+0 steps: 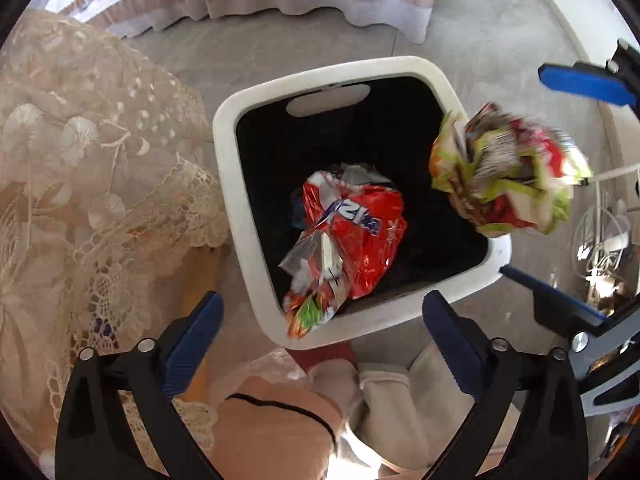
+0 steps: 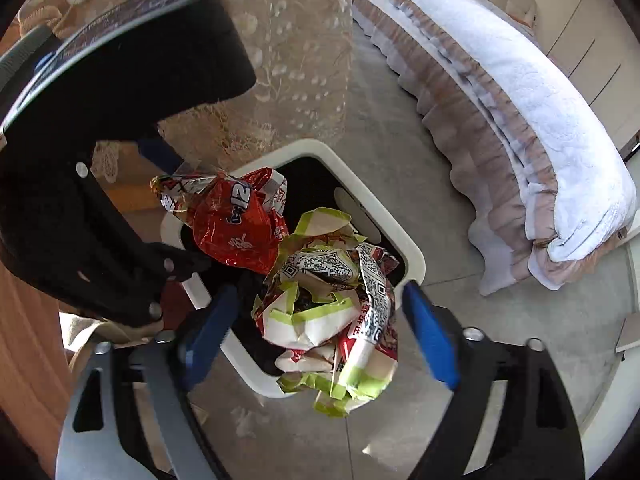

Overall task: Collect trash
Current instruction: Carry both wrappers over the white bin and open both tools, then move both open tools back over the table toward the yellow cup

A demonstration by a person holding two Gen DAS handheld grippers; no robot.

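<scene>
I see the crumpled green-and-white wrapper (image 2: 332, 312) loose between my right gripper's (image 2: 324, 340) spread fingers, touching neither, over the white bin's (image 2: 412, 252) near rim. The red wrapper (image 1: 348, 240) lies inside, beyond my left gripper (image 1: 324, 320), released.

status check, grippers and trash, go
Both grippers, left and right, open over the bin. Red wrapper and green wrapper loose above it. Nothing blocking.
</scene>
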